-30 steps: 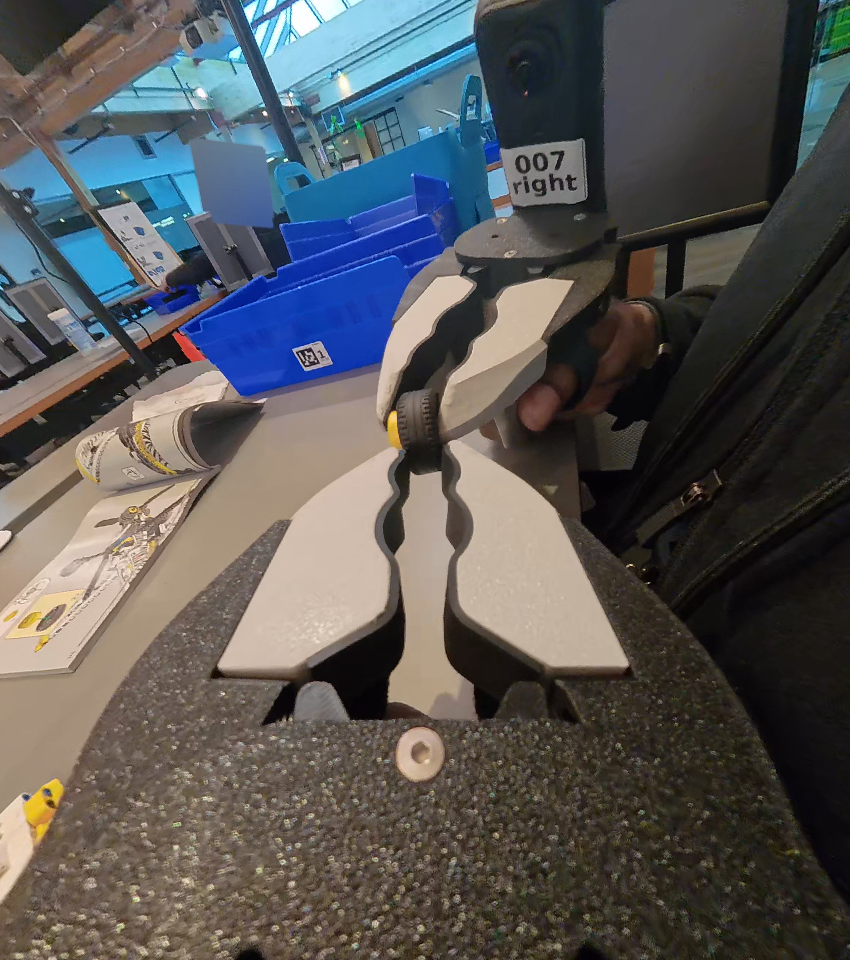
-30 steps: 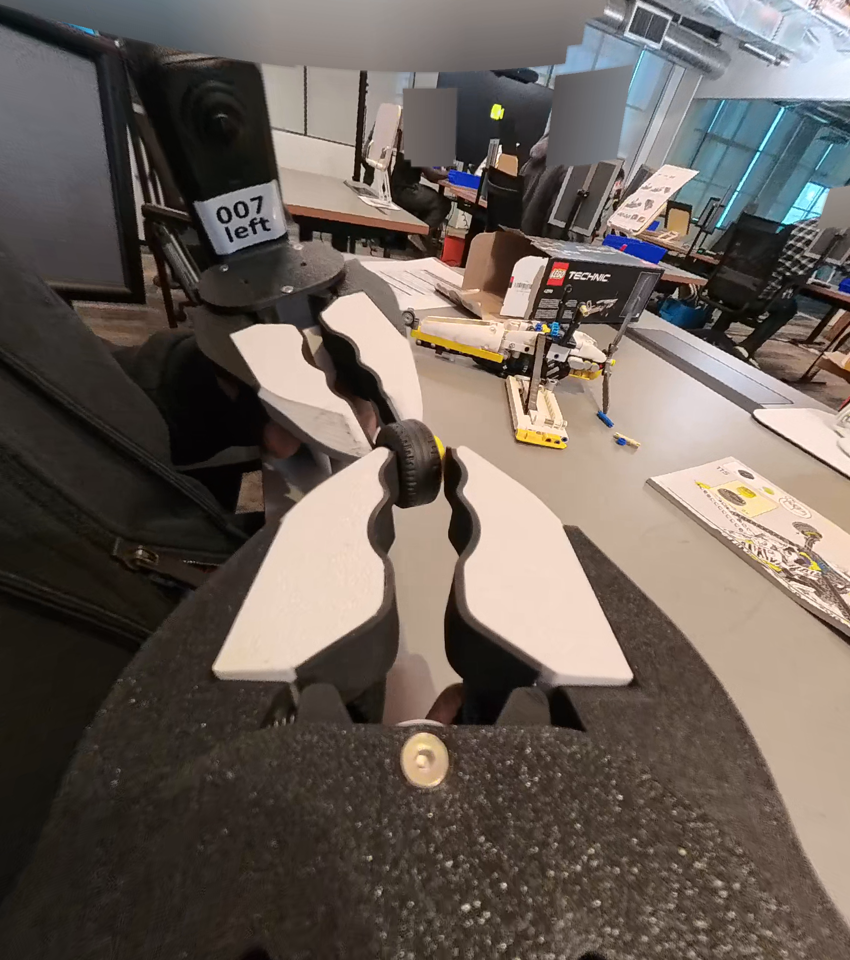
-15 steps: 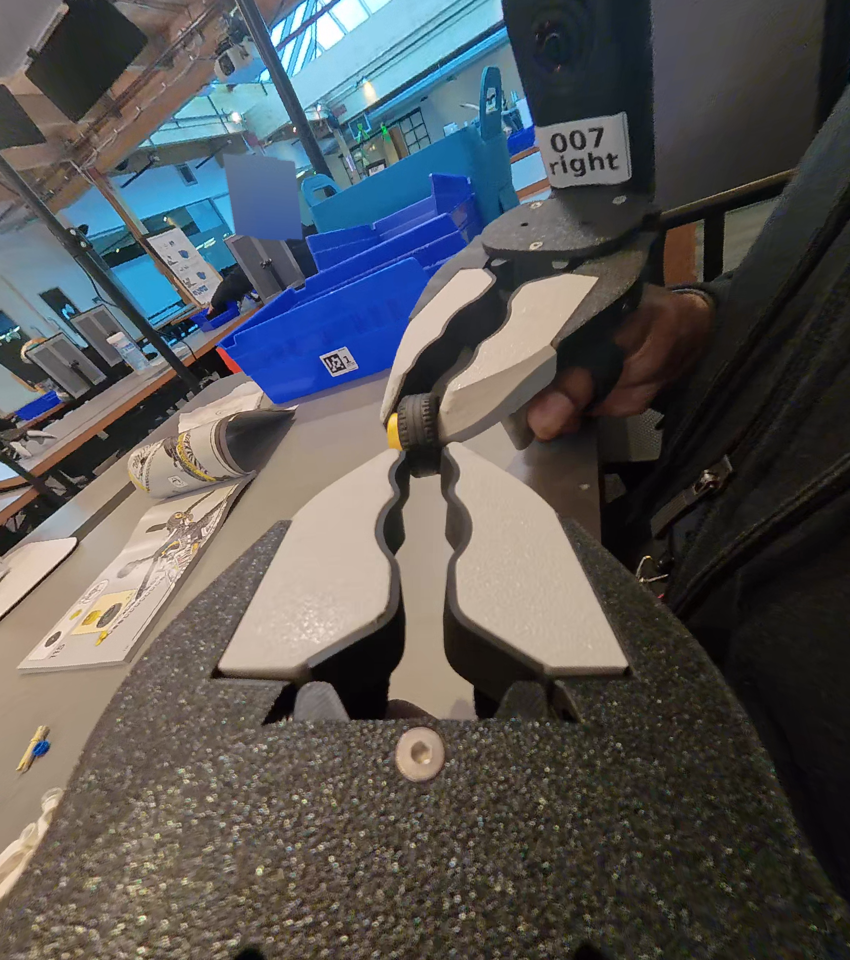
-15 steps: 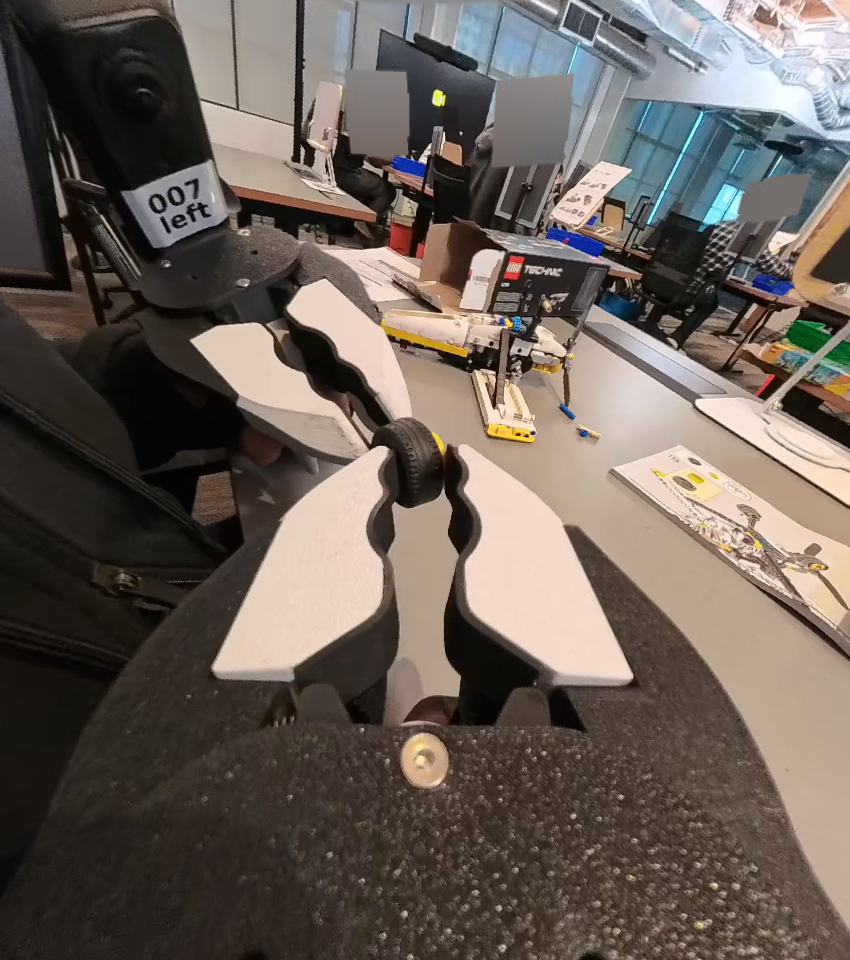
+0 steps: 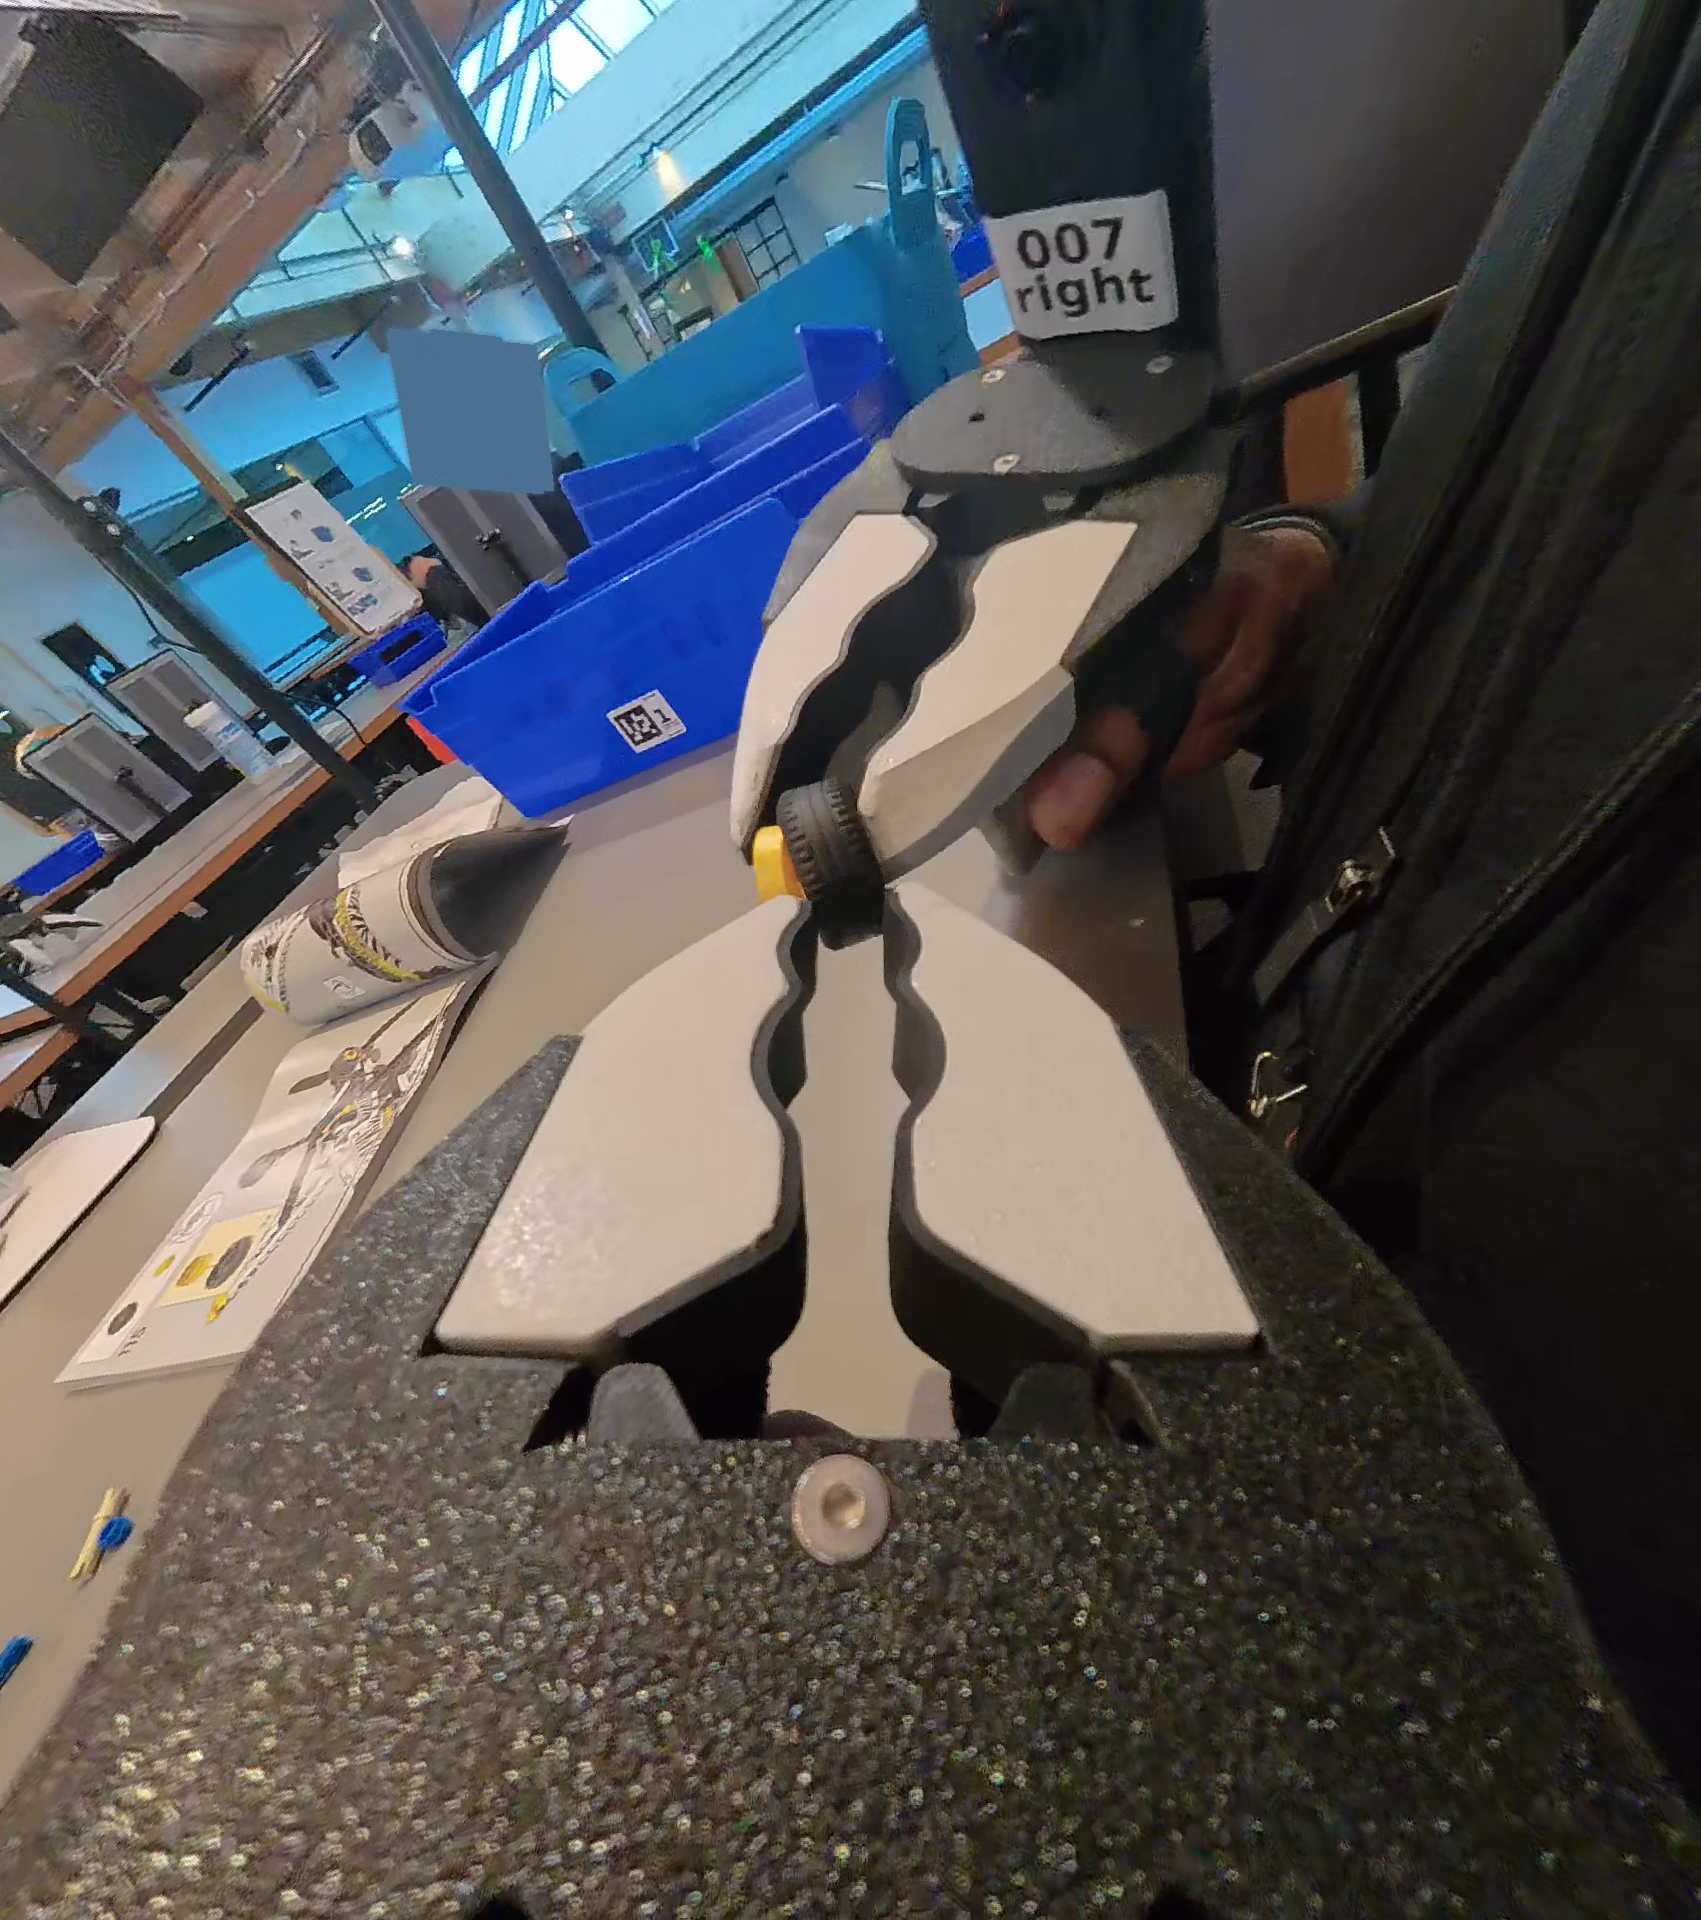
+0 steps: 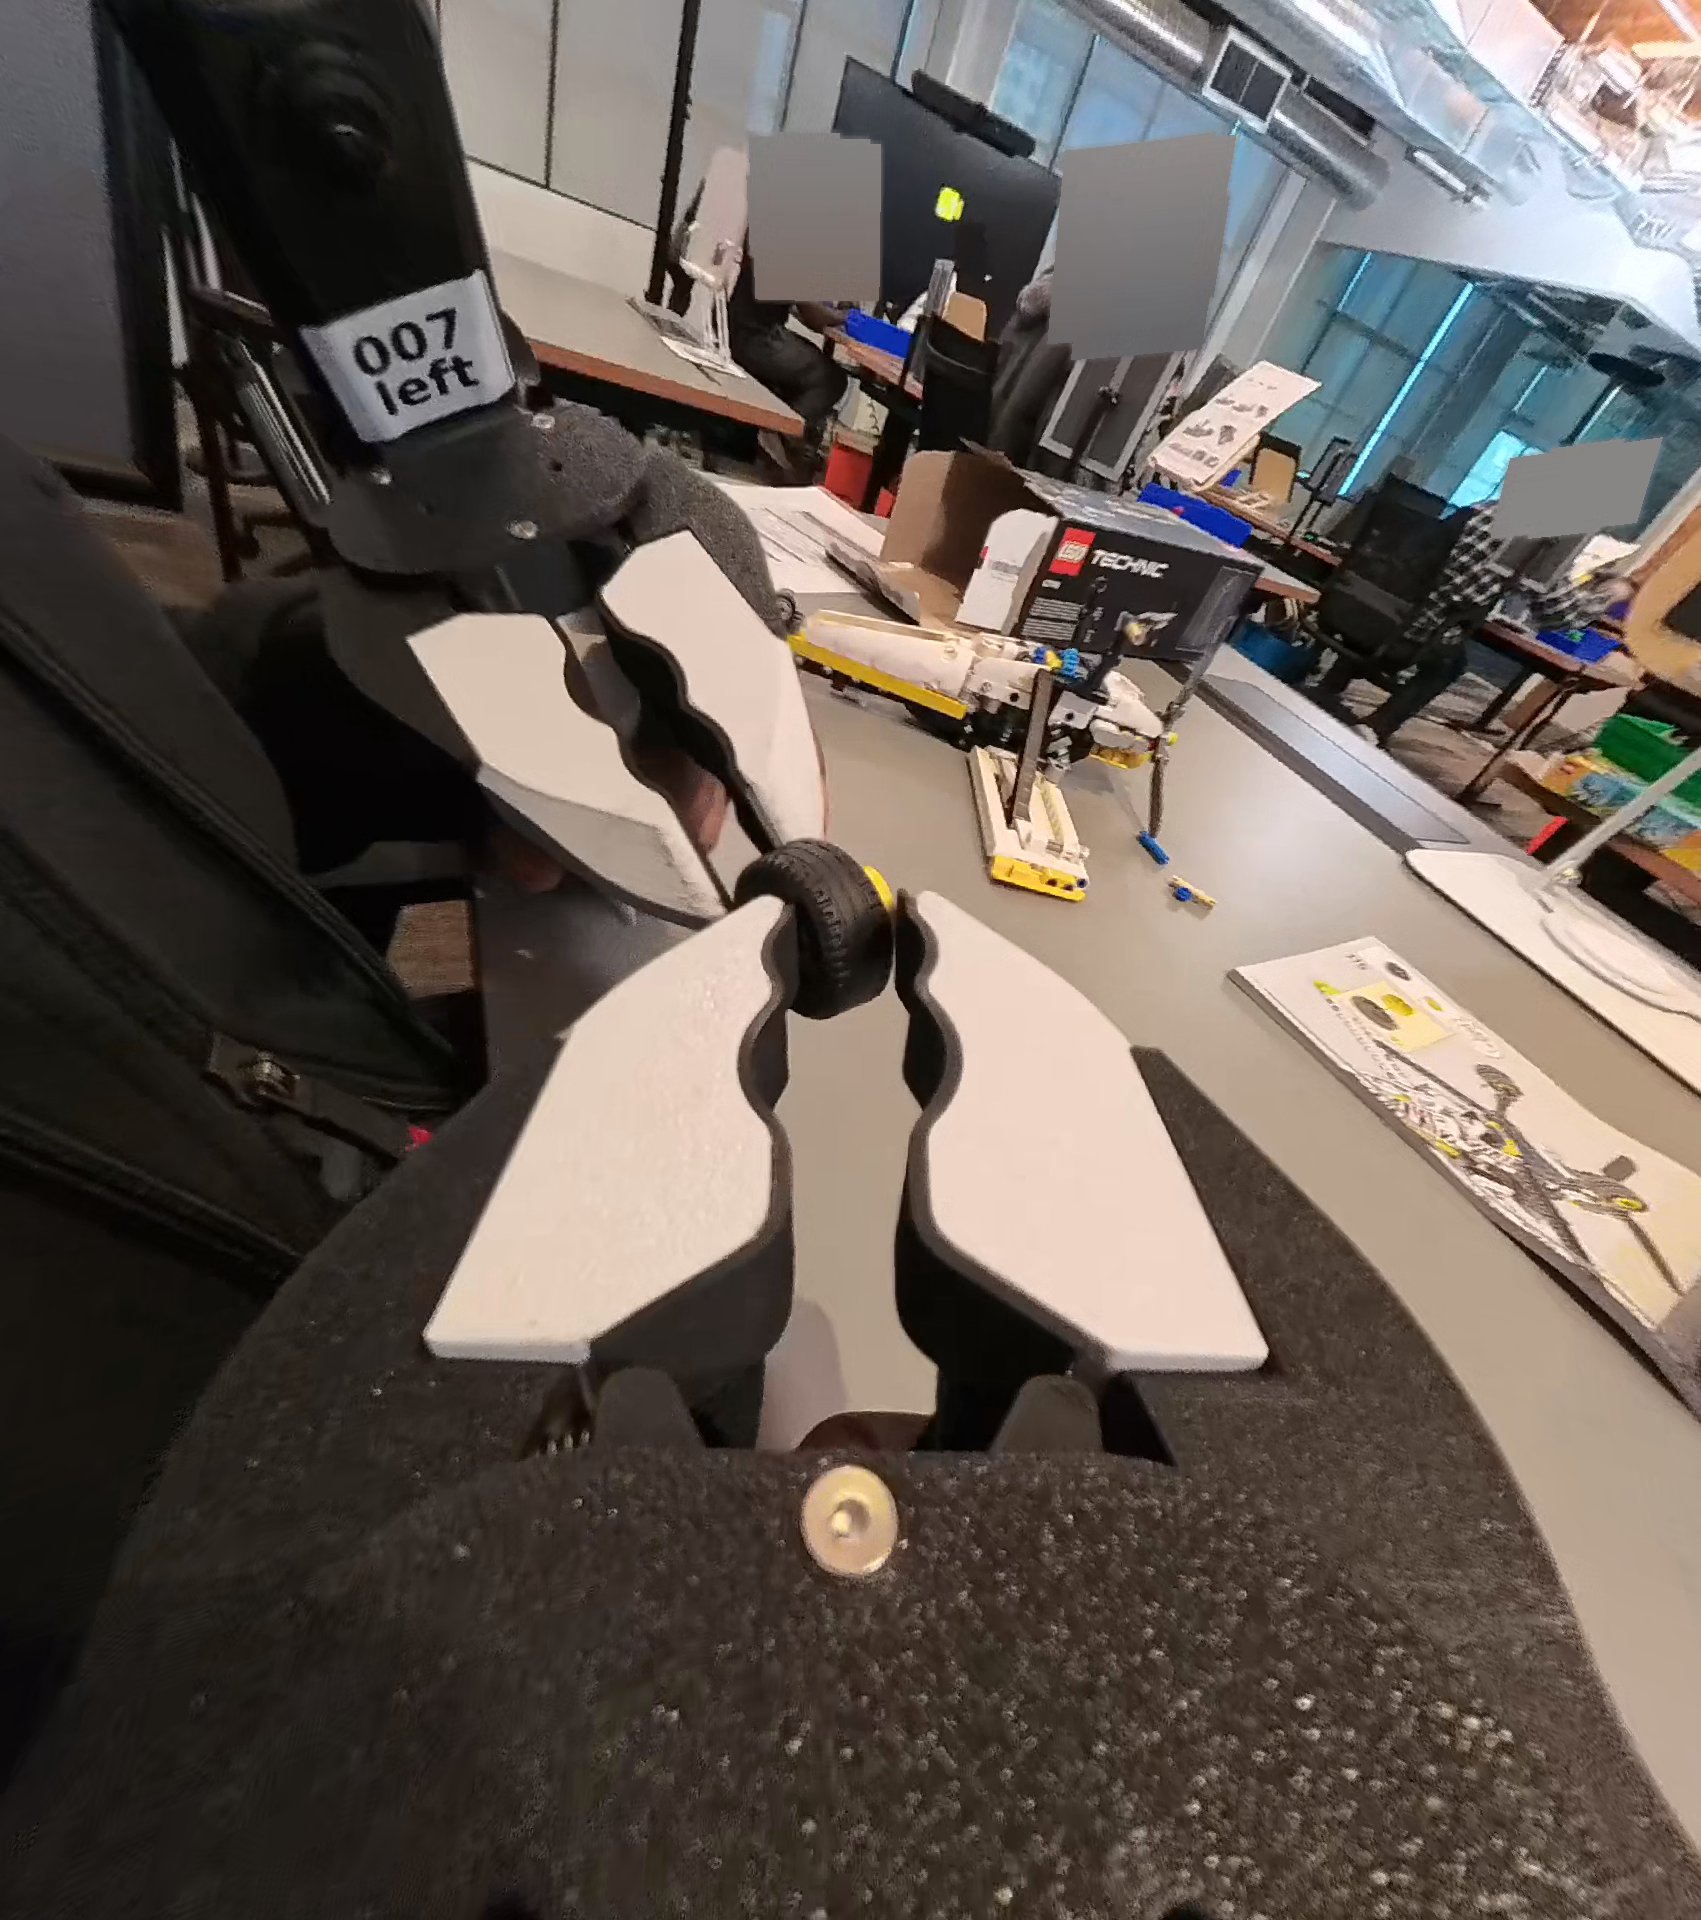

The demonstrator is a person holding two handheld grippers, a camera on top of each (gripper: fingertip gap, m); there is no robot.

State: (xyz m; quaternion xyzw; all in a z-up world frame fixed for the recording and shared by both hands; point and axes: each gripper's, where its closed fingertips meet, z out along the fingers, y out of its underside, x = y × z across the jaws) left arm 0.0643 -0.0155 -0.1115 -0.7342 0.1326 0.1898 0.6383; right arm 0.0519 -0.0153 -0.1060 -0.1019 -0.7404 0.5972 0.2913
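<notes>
Grey table [image 6: 1085, 997] carries a brick model [image 6: 991, 686] beyond the small black wheel [image 6: 830, 940] with its yellow hub. Right gripper [image 6: 841, 914] clamps the tyre; left gripper [image 5: 841, 909] apparently grips it too, jaws narrow. Squeeze evenly, tips aligned.

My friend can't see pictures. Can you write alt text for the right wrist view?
Two grey grippers meet on a small black wheel with a yellow hub, above a grey table holding a white-and-yellow brick model and an instruction booklet.

Open workshop: long desks [image 6: 1241, 935], blue bins [image 5: 597, 665], monitors [image 5: 108, 769]
</notes>
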